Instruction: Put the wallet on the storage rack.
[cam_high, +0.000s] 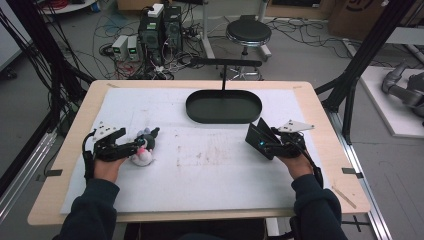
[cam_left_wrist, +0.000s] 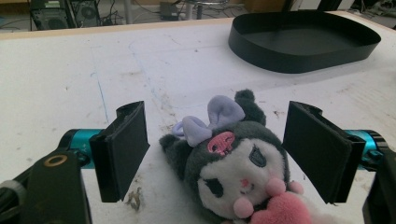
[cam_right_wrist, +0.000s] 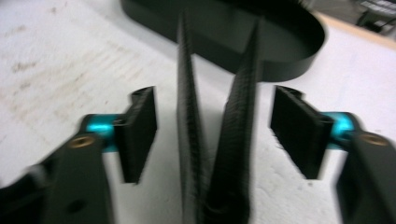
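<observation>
Near the table's (cam_high: 200, 214) front edge, bare white mat in the middle with open room between both hands. At the left edge, left gripper (cam_left_wrist: 215, 154) spread wide around a plush toy (cam_left_wrist: 236, 168) lying on the mat, neither jaw touching it; toward the right edge, right gripper (cam_right_wrist: 212, 130) likewise spread, a black folded thing (cam_right_wrist: 219, 140) standing between its jaws, contact unclear through blur. Farther back, near the far edge, a black oval tray (cam_high: 223, 106).

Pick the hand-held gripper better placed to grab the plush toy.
Left. The left hand-held gripper is open with the plush toy between its jaws; the right hand-held gripper sits across the table.
</observation>
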